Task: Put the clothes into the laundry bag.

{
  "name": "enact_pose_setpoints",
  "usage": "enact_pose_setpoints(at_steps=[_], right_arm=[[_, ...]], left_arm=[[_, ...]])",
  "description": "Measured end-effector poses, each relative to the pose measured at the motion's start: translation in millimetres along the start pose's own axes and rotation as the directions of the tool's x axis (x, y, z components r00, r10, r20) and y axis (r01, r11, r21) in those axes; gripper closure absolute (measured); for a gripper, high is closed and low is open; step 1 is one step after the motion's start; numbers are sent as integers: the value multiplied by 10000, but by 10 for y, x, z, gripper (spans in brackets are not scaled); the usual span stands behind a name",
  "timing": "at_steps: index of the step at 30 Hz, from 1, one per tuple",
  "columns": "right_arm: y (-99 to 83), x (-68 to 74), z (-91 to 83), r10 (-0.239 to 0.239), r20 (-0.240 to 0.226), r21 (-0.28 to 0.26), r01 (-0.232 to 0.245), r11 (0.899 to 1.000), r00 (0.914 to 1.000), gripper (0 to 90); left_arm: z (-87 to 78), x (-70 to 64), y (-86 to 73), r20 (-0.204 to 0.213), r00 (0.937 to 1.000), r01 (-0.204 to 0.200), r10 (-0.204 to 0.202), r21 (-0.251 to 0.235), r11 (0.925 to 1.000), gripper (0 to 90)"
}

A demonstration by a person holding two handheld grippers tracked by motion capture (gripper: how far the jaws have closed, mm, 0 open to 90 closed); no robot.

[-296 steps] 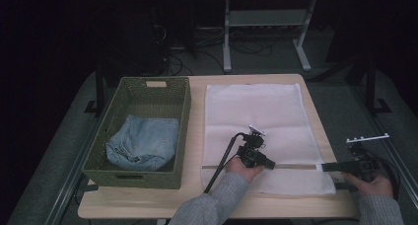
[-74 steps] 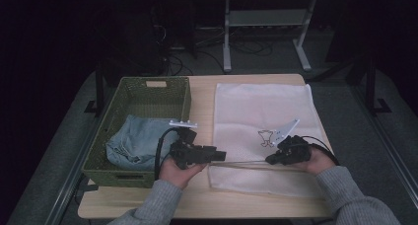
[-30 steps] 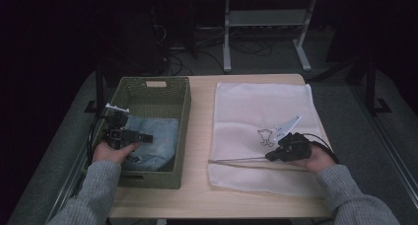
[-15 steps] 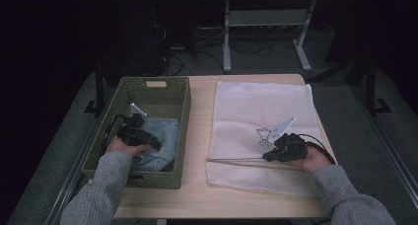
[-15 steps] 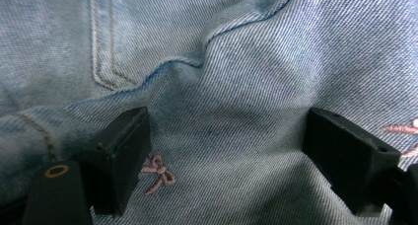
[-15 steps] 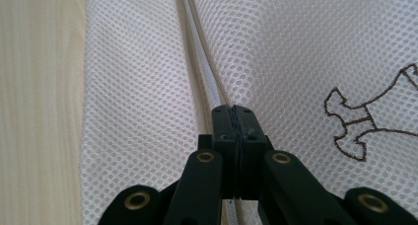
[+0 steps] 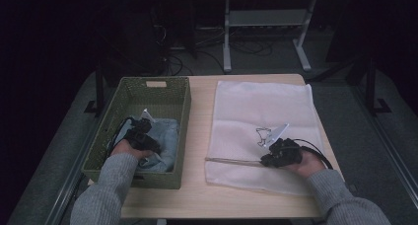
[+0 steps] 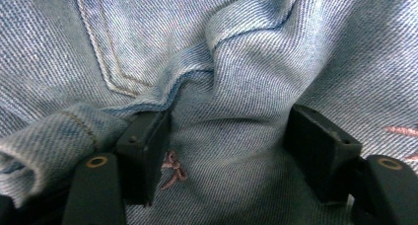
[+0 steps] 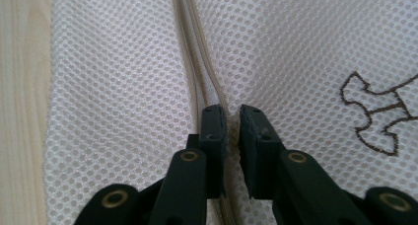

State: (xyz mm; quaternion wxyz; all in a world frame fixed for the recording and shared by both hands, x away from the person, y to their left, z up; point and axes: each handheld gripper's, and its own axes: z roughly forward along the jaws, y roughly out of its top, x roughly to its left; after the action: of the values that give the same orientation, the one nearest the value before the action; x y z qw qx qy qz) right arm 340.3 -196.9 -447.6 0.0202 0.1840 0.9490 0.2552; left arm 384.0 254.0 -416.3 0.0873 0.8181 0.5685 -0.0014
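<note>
Crumpled blue jeans in basket; white mesh bag flat.

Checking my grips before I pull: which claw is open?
The left claw, down in the basket: its jaws stand wide apart astride a fold of the jeans. The right claw is pinched shut on the mesh bag edge.

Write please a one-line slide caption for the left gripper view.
Left gripper, jaws open, presses into crumpled blue denim beside a stitched pocket seam.

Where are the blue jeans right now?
In the high view the blue jeans lie inside the green basket on the table's left side, with the left tongs open and pressed down around a fold of them.
</note>
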Motion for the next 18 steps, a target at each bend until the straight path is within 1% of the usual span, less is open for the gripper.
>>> enact_pose_setpoints(at_steps=[1, 3, 5, 6, 9, 13, 16, 18], right_arm=[[-1, 3, 7, -68, 29, 3, 68, 10000, 10000, 769], [2, 11, 22, -114, 276, 79, 112, 9999, 9996, 717], [-3, 2, 27, -124, 279, 37, 123, 9999, 9995, 688], [-5, -4, 33, -127, 355, 32, 126, 9999, 9993, 661], [-10, -6, 34, -121, 379, 20, 120, 9999, 9992, 655], [-4, -2, 43, -88, 413, 34, 87, 10000, 9991, 681], [10, 12, 44, -82, 543, 141, 74, 9999, 9985, 749], [20, 22, 47, -155, 627, 181, 144, 9997, 9979, 815]], left_arm=[[2, 0, 0, -10, 10000, -15, 15, 10, 10000, 347], [6, 0, 0, -43, 10000, -32, 33, 30, 10000, 374], [11, -2, -1, -65, 10000, -30, 30, 41, 10000, 399], [13, -4, -1, -76, 10000, -25, 26, 35, 10000, 408], [7, -2, -2, -60, 9999, -87, 88, 44, 10000, 446], [5, 3, 0, -88, 10000, -32, 33, 44, 10000, 524], [3, 13, 2, -74, 9999, 88, -87, 39, 10000, 572], [-3, 18, 3, -51, 9998, 167, -167, 31, 9999, 607]])
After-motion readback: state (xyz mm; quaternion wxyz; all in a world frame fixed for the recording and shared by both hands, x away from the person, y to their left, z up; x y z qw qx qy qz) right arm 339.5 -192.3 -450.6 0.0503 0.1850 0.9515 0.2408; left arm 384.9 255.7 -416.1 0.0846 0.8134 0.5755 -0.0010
